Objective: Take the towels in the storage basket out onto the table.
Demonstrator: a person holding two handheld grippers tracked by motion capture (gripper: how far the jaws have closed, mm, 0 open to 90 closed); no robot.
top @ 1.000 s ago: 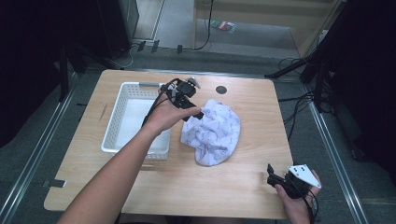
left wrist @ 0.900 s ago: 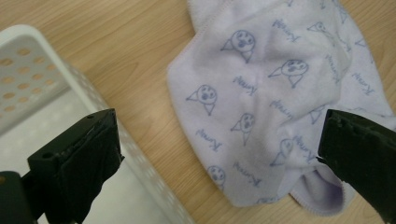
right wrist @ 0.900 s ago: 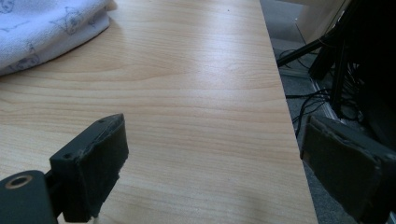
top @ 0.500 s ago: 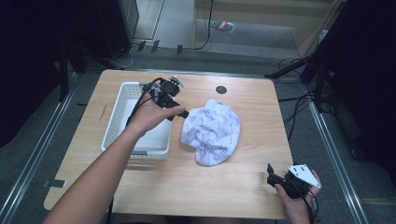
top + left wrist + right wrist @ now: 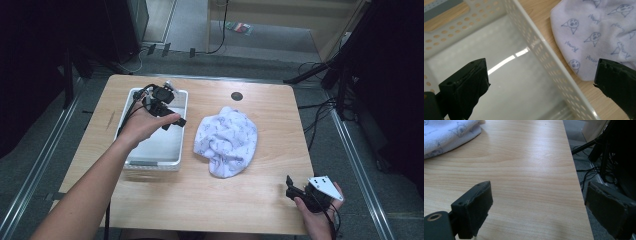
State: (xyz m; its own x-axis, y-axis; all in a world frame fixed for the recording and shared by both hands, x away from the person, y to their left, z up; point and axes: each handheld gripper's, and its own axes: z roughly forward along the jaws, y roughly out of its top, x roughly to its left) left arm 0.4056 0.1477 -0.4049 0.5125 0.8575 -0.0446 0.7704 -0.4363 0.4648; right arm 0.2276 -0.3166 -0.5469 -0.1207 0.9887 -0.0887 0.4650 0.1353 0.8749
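While its jaws stand wide apart w/ nothing between them, the left gripper [image 5: 172,119] hangs over the white perforated basket [image 5: 131,102], straddling the basket's right wall in the left gripper view. The printed cloth [image 5: 226,140] lies crumpled on the wooden table [image 5: 200,200] just beside that wall, outside the basket. The right gripper [image 5: 290,189] sits low near the table's front right corner, jaws also spread wide and empty, well apart from the cloth.

Risk, as a judgement: a reach for the cloth from here could catch a jaw on the basket wall & shove the light basket, or pinch just one loose layer so the cloth trails over the rim.

Room: bare tabletop lies betw. cloth and right gripper; the right table edge is close to that gripper, w/ cables on the floor beyond.
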